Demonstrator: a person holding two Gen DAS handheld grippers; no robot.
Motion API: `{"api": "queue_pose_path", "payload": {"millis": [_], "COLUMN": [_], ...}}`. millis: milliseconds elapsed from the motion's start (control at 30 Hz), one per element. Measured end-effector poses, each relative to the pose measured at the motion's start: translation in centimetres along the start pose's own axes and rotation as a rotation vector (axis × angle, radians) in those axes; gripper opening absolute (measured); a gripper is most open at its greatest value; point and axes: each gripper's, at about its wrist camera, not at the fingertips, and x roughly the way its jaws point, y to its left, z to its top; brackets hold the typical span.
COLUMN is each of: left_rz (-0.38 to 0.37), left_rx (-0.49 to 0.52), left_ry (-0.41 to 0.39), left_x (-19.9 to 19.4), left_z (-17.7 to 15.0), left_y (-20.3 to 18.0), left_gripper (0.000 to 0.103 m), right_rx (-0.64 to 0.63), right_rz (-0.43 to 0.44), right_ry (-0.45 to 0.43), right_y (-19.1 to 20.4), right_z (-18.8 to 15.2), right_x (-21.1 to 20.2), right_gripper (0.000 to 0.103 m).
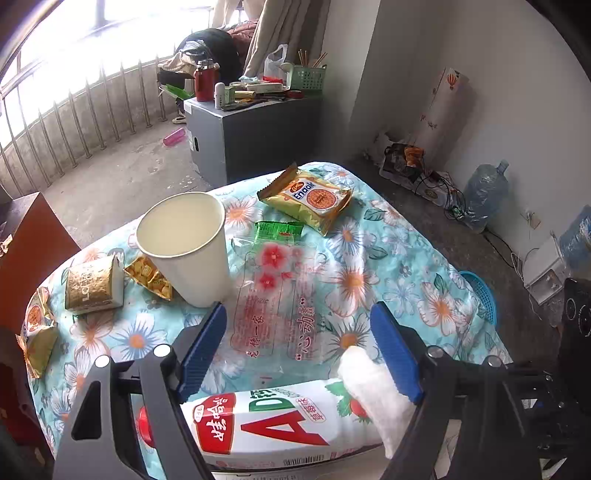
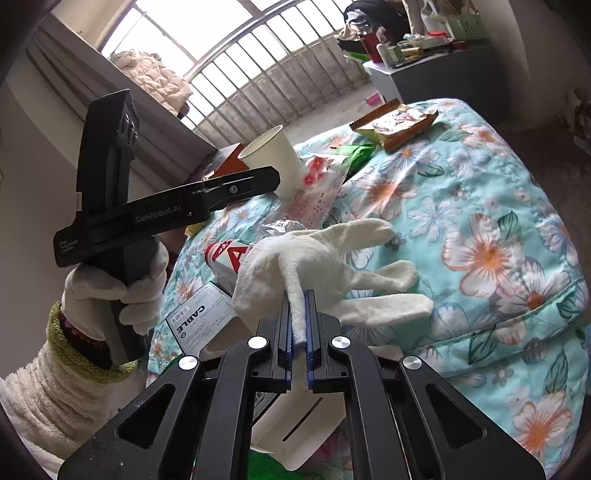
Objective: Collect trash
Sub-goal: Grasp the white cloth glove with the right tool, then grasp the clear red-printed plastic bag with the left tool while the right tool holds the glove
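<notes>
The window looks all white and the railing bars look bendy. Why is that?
Left wrist view: daylight through the window is too bright for the camera, so it washes out white, and the railing curves because the fisheye lens bends lines near the edges. Right wrist view: same white window and curved bars; the white glove up close stays sharp.

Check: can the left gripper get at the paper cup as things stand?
Probably yes. The left gripper is open and empty, and the paper cup stands upright just ahead of its left finger, with only a flat clear wrapper between.
</notes>
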Motion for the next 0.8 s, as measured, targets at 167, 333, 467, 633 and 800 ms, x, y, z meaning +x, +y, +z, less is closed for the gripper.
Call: {"api": "queue_pose_path", "payload": {"millis": [167,333,467,633,800], "left_rz": [0.054,0.151,0.225,0.262,0.256], "left_rx": [0.086,0.184,0.224,0.211,0.181], "left_ry": [0.074,0.156,0.184,0.217,0.238], "left_x": [3.8,7.1,8.7,9.8,10.2], "left_z": [1.6,1.8,1.2,0.5,0.7], "left_y": [-1.8,-3.8,-4.3,-3.7,-3.3], "left_gripper": [0.078,0.074,0.064,0.052,0.031], "right_rx": [0.098,0.157,0.2,0.222,0.235], "right_rz": [0.014,0.006,0.022,0.036,0.046], "right_ry": [-0.061,-0.113,-0.127,-0.126,-0.126], "right_y": [-2.5,-4.5,-5.7,-6.2,-6.5], "right_z": [-0.9,-2.0,-2.8,-3.5,-3.6], "right_x": [-3.3,-6.1,-7.3,-7.4,-7.5], "right_gripper": [0.004,0.004,0.004,0.004,0.004]}}
